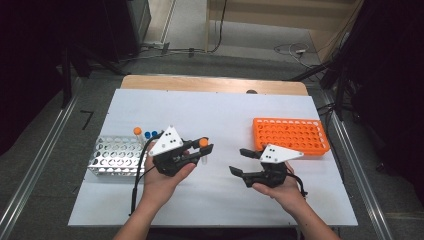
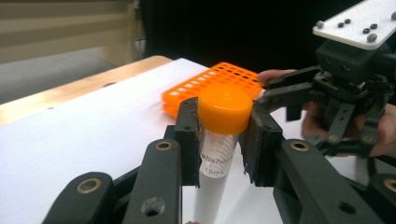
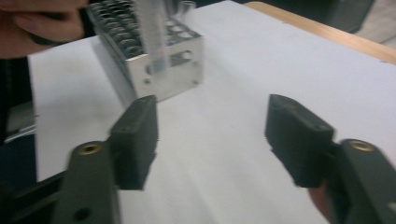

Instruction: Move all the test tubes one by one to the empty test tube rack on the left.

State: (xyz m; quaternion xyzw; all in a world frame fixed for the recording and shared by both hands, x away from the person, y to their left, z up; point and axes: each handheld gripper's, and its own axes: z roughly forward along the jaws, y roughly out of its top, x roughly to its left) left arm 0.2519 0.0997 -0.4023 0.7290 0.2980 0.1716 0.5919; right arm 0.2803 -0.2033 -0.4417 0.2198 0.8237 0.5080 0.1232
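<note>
My left gripper is shut on a clear tube with an orange cap, held upright just above the white table. In the left gripper view the tube hangs between the two pads, gripped right under its cap. My right gripper is open and holds nothing, a short way right of the tube, and appears too in the left gripper view. In the right gripper view its jaws stand wide apart, pointing toward the silver rack.
A silver metal rack sits at the left with an orange-capped tube and blue-capped tubes at its back. An orange rack lies at the right, its holes bare. The table's wooden far edge runs behind.
</note>
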